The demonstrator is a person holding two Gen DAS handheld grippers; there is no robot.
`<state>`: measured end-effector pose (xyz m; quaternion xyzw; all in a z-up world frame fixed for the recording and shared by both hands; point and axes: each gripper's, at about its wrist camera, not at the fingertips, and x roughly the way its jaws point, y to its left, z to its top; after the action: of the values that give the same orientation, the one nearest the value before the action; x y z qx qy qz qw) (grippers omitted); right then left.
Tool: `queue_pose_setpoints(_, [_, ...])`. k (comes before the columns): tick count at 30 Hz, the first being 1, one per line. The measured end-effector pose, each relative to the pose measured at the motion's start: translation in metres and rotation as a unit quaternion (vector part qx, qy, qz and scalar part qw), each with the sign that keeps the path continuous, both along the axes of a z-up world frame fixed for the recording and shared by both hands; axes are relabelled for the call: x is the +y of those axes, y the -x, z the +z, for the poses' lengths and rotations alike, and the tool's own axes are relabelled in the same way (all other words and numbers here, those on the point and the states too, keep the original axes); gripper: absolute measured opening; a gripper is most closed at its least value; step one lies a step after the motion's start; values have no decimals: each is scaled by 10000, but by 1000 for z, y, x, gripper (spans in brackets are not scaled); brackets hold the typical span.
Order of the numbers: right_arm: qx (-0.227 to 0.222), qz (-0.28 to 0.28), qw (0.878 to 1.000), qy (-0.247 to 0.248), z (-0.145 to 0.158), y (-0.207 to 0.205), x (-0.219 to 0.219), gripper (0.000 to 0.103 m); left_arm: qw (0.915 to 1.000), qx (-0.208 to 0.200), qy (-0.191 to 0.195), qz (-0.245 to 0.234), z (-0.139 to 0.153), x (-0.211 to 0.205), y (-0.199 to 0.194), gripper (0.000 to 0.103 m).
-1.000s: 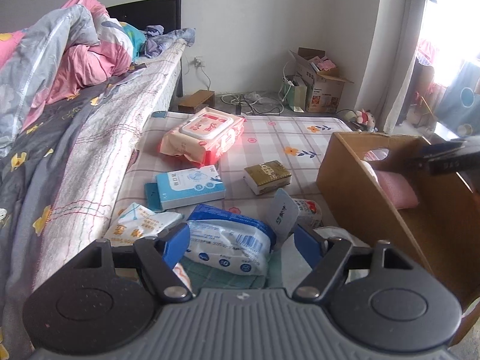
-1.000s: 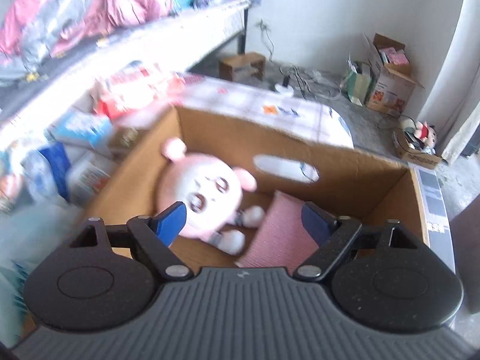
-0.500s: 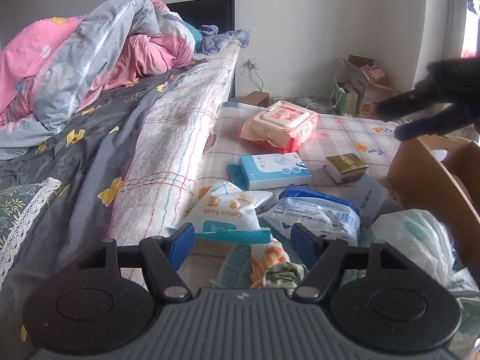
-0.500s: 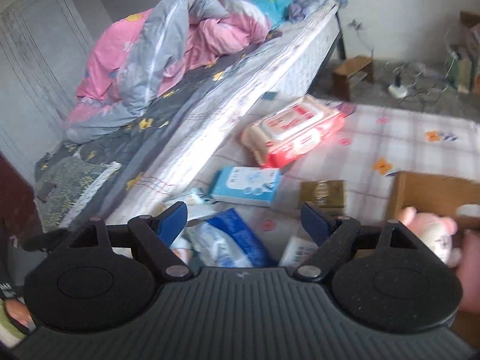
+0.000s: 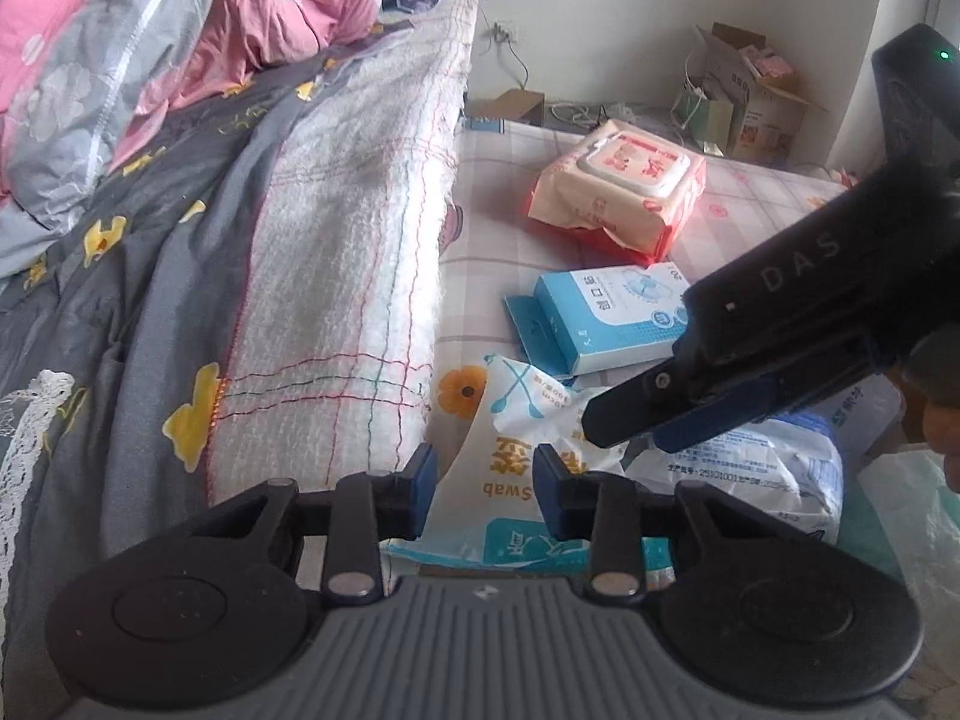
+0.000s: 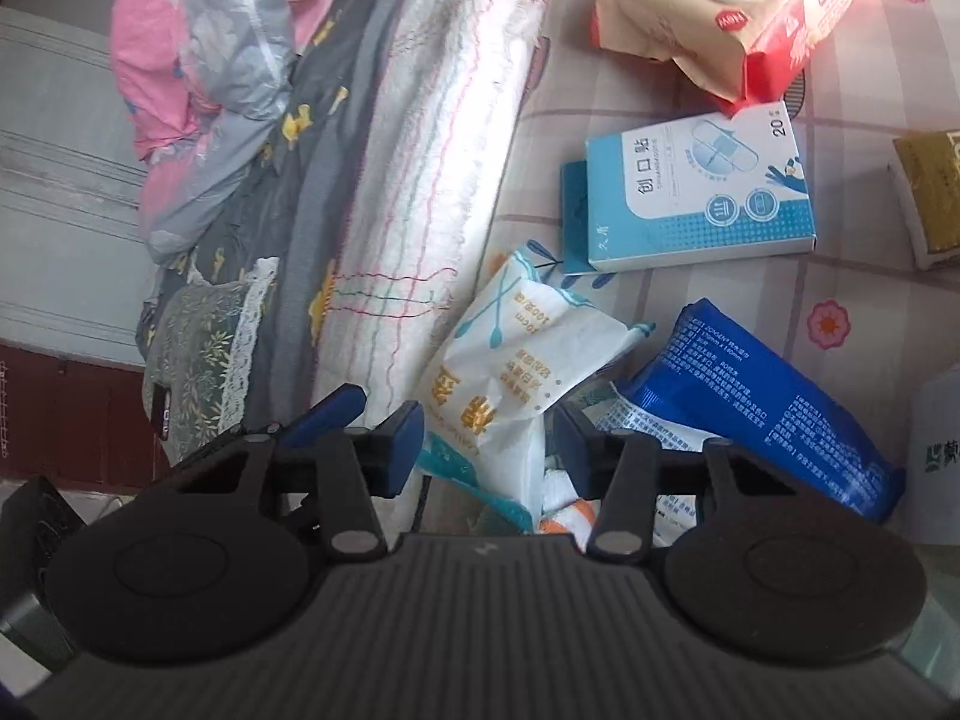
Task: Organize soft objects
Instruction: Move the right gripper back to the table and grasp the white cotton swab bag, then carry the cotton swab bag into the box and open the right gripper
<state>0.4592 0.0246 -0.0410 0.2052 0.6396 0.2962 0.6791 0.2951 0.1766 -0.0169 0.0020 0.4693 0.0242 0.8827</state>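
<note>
On the checked mat [image 5: 498, 252] beside the bed [image 5: 336, 276], the swab pack [image 6: 510, 384] lies at 6 o'clock between both closing tongs, left gripper [image 5: 485, 495] and right gripper [image 6: 489, 441], neither visibly pinching; grip should centre on the pack's body, not its loose edge.

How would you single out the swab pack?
Start at the bed edge and drop to the checked mat. The swab pack leans against the bed, below the blue plaster box. It alone is white with teal swab drawings and orange lettering.
</note>
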Motion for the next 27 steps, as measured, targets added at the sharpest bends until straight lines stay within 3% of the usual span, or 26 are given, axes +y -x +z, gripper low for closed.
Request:
queue_pose_setpoints(7, [377, -169, 9991, 22, -29, -17, 8, 43, 9987, 445, 263, 35, -14, 9, -21, 36])
queue_pose_setpoints(10, [362, -161, 9992, 51, -34, -20, 14, 37, 9974, 631, 330, 73, -20, 10, -29, 38])
queue_pose_setpoints(14, [426, -270, 9987, 40, -48, -22, 17, 22, 9970, 690, 341, 112, -22, 7, -33, 38])
queue_pose_setpoints(21, [259, -450, 9981, -331, -45, -17, 7, 14, 9964, 554, 586, 274, -11, 12, -28, 25])
queue_pose_setpoints(27, [21, -444, 9969, -652, -20, -8, -3, 12, 9974, 265, 563, 365, 21, 8, -11, 21])
